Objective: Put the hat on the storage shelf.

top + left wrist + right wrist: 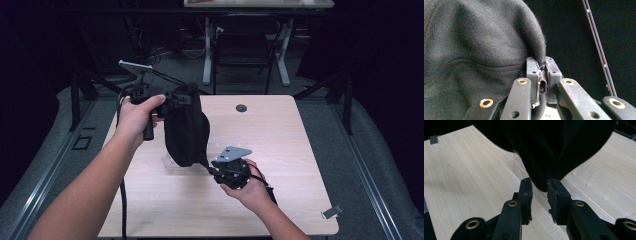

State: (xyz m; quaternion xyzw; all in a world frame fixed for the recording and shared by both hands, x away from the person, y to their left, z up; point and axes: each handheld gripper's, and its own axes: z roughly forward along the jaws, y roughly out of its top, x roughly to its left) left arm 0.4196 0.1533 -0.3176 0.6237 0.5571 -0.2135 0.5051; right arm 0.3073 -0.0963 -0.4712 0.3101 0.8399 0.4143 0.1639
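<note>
Black fabric bag (186, 131) hanging above the wooden worktop (280, 145), top edge pinched in closed left gripper (176, 98) jaws. Right gripper (539, 188) jaws apart, unclamped, at the bag's bottom tip.

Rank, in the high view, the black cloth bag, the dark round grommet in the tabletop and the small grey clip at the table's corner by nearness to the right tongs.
1. Black cloth bag: hanging just up-left of the right tongs.
2. Dark round grommet: farther off, near the table's far edge.
3. Small grey clip: farthest, at the near right corner.
</note>
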